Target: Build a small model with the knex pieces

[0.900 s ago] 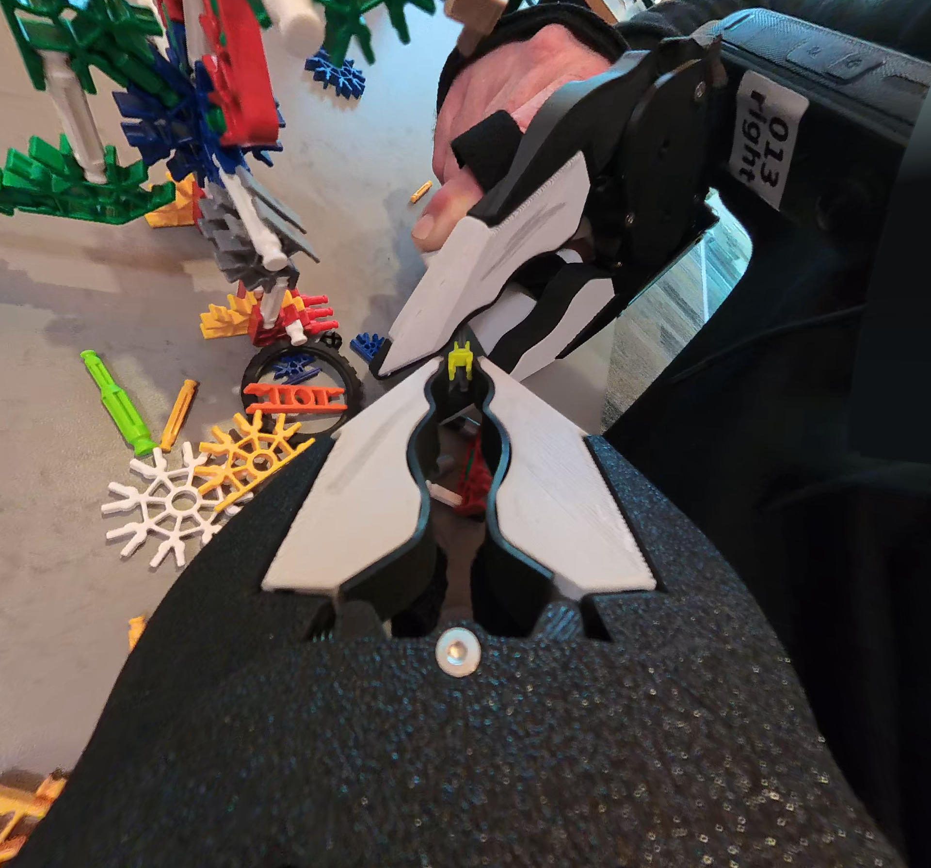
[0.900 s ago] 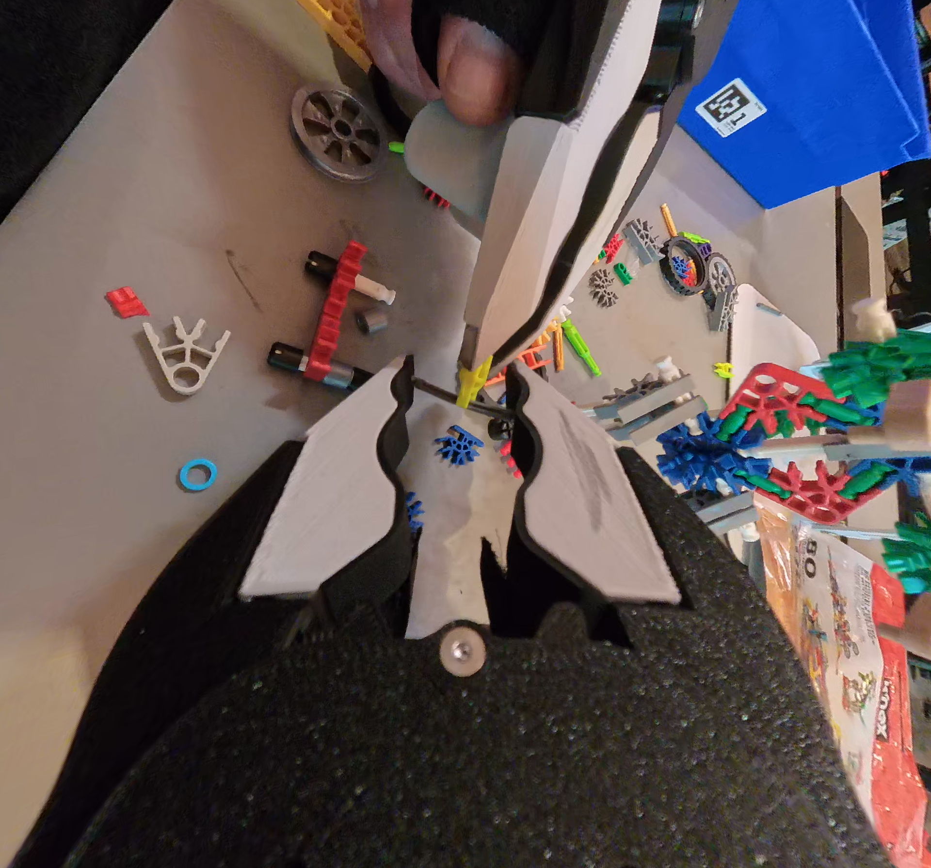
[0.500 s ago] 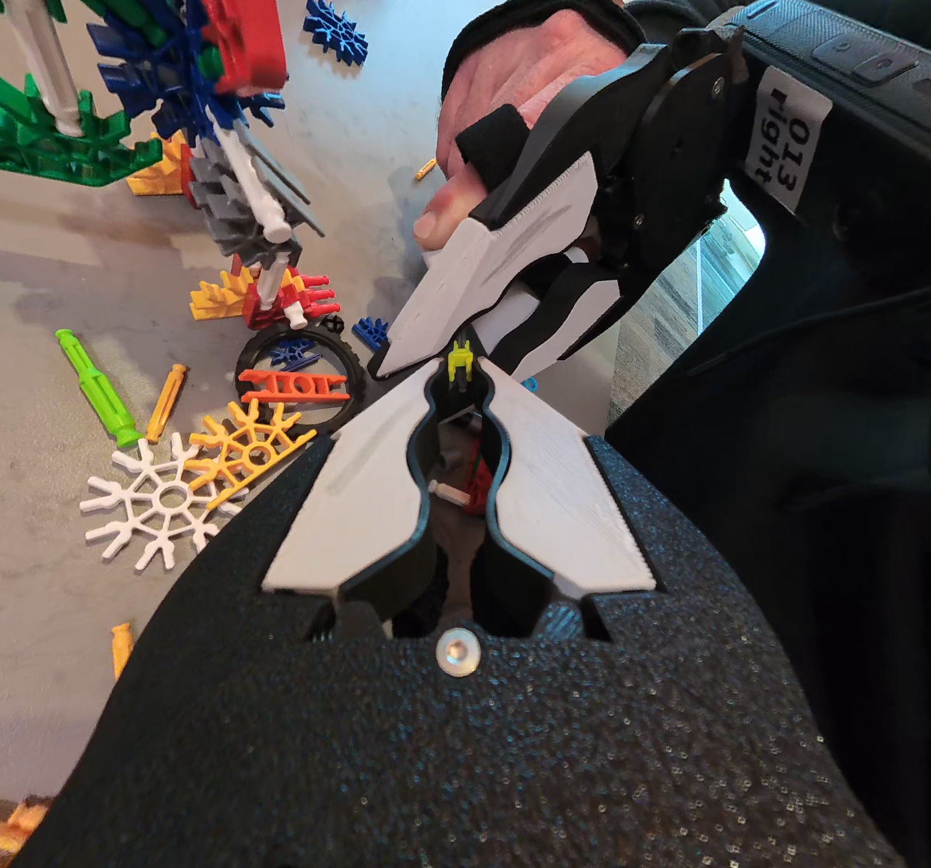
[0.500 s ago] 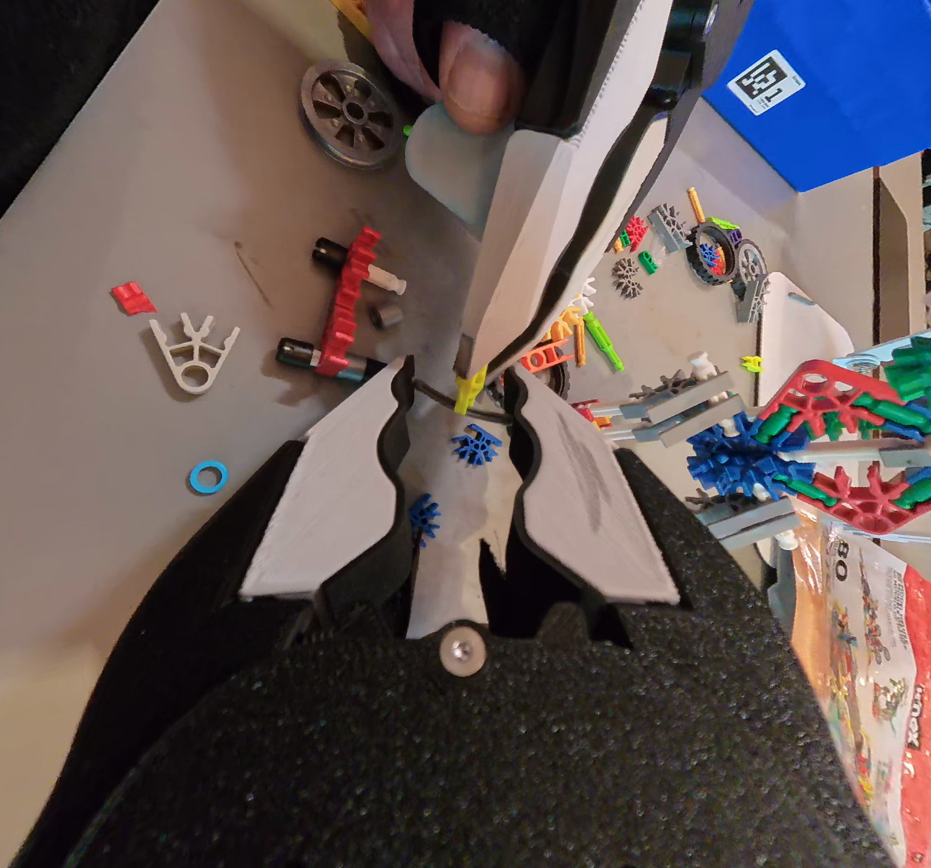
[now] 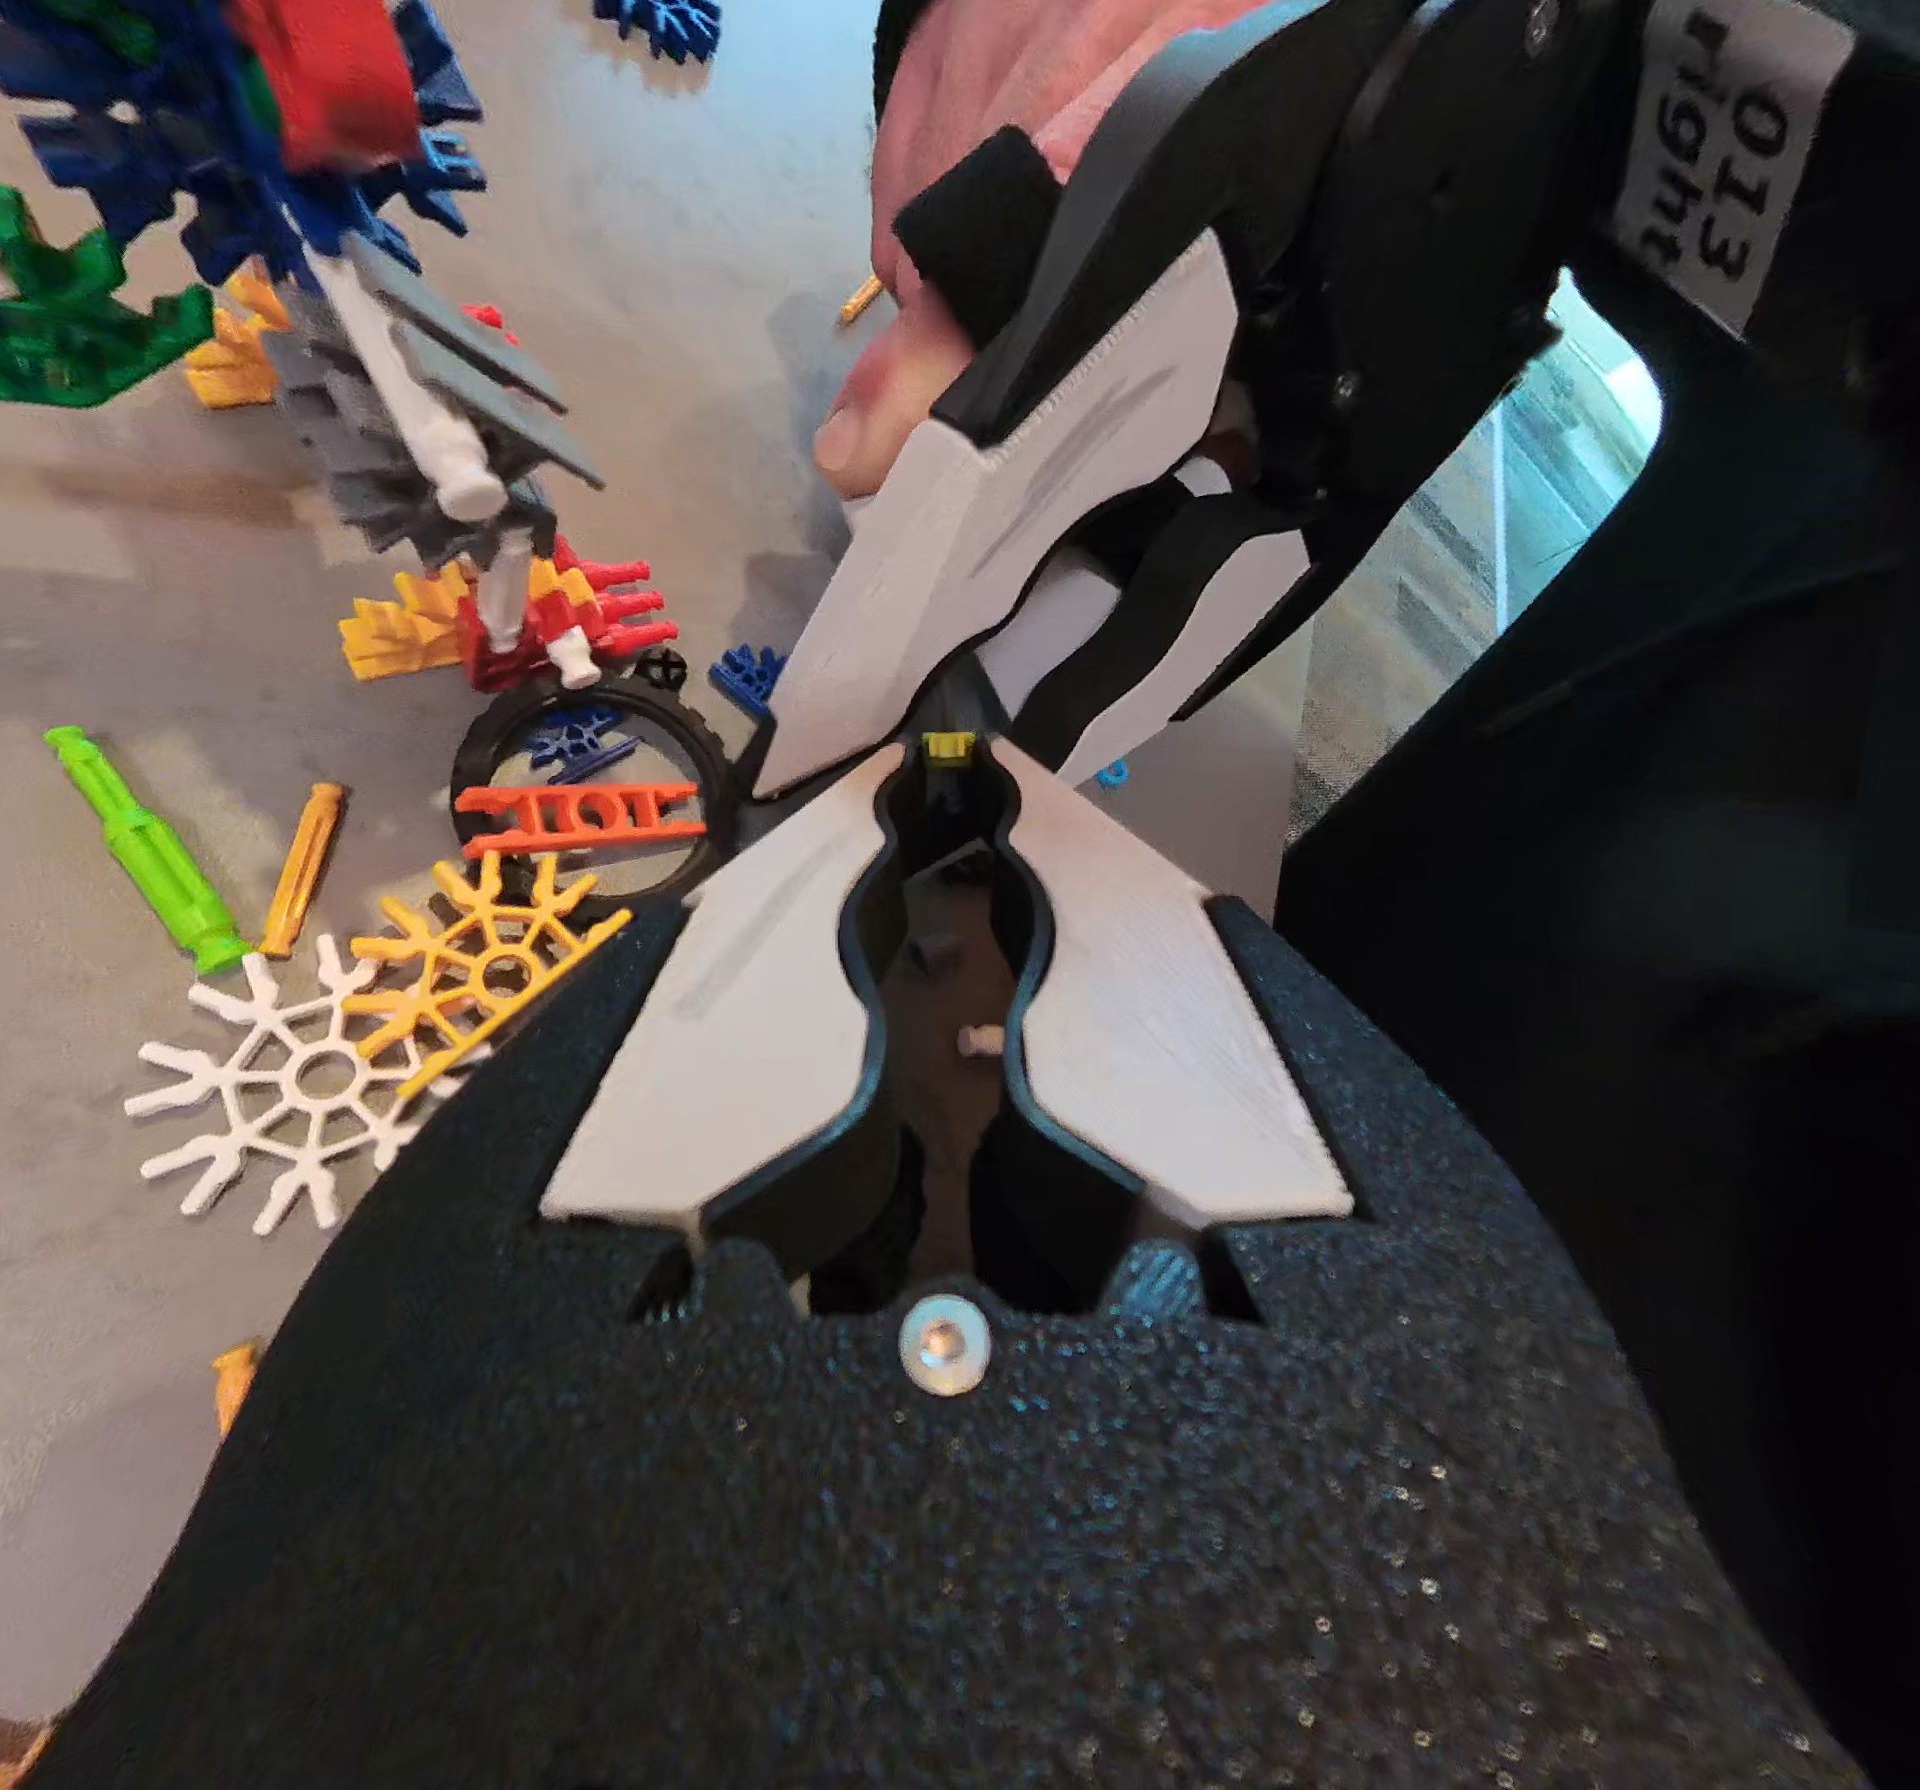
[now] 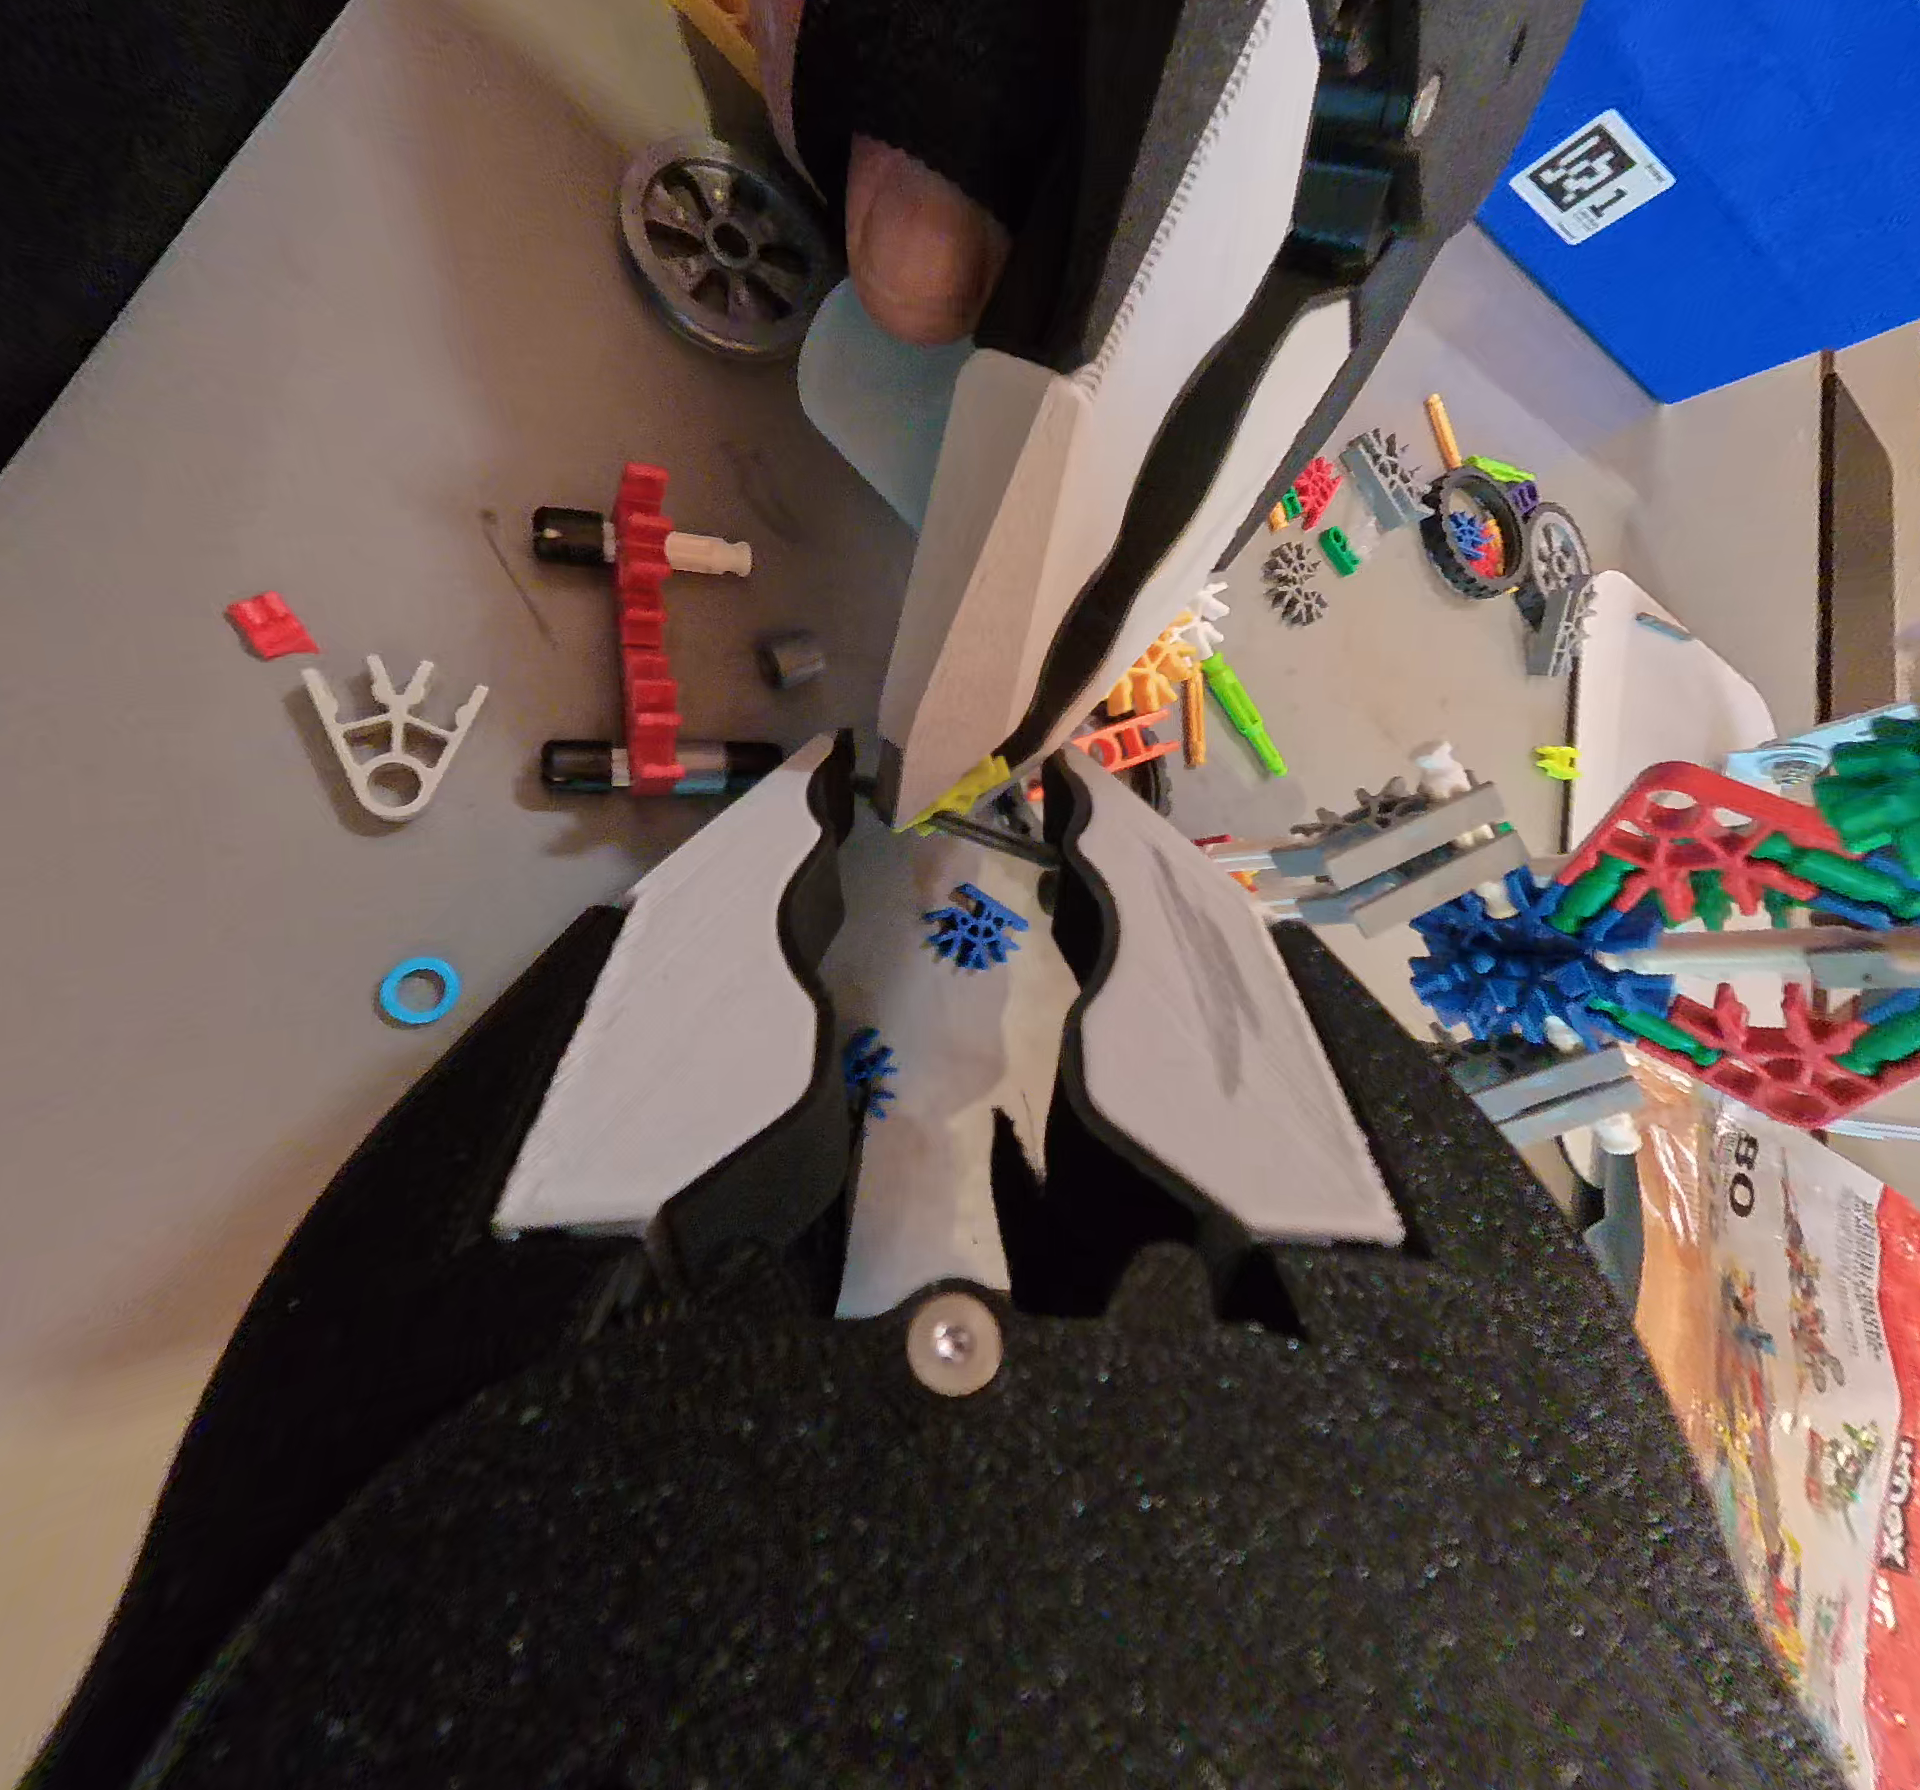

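My left gripper (image 5: 948,755) is shut on a small yellow connector (image 5: 945,746), pinched at its fingertips. My right gripper (image 6: 951,784) reaches in from the upper right in the left wrist view (image 5: 925,738), tip to tip with the left one. A thin black rod (image 6: 1003,841) spans between its fingertips, which look shut on the rod's ends. In the right wrist view the left gripper (image 6: 925,795) comes down from above and presses the yellow connector (image 6: 961,790) against that rod. Both are held above the grey table (image 6: 312,338).
Loose pieces lie below: a black tyre with an orange connector (image 5: 582,805), a white snowflake connector (image 5: 301,1075), a green rod (image 5: 135,847), a grey wheel (image 6: 727,244), and a red connector on rods (image 6: 644,628). A colourful built model (image 6: 1714,930), a blue bin (image 6: 1714,130) and a printed bag (image 6: 1818,1377) stand to the right. My left and right fingertips are right by each other. Between my right fingertips and the grey wheel (image 6: 727,244) there is roughly 10 cm.
The yellow connector has sunk lower between my left fingertips; only its top shows. Both grippers stay tip to tip. The built model has slid up out of the left wrist view.
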`<state>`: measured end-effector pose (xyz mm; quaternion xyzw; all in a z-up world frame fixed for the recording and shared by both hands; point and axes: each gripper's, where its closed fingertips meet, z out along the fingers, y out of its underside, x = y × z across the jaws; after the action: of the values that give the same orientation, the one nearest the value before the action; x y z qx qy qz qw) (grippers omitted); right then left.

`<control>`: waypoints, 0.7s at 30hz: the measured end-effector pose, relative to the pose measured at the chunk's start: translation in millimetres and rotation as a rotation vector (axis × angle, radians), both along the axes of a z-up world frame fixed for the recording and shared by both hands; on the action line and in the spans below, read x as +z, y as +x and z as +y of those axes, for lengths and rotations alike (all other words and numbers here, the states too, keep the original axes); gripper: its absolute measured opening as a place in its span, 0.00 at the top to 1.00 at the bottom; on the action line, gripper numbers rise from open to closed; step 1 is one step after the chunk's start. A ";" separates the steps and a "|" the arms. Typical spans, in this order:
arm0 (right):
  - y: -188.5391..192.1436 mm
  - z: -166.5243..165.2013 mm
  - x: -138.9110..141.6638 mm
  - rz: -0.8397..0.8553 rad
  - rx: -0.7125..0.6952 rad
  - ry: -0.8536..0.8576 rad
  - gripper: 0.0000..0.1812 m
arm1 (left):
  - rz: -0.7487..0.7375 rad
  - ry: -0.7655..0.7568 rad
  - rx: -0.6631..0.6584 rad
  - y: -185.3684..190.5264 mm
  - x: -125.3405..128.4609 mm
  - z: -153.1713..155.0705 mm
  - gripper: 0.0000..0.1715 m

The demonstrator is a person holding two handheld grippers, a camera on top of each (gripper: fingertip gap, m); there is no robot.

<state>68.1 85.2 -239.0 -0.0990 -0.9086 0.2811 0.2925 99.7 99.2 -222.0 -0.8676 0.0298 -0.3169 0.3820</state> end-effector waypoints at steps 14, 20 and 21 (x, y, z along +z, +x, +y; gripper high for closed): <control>0.1 0.9 -4.7 -0.085 -0.018 -0.061 0.79 | 0.050 0.009 0.010 -10.6 0.6 -9.3 0.96; 0.5 -0.9 -4.4 -0.078 -0.015 -0.068 0.79 | 0.052 0.016 0.030 -13.1 3.8 -7.8 0.96; 0.3 -1.0 -4.6 -0.083 -0.017 -0.073 0.79 | 0.048 0.016 0.028 -12.7 4.0 -7.9 0.96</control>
<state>68.4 84.2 -243.6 -0.1289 -0.9082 0.3075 0.2530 87.0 91.3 -217.9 -0.8722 0.0293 -0.2902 0.3926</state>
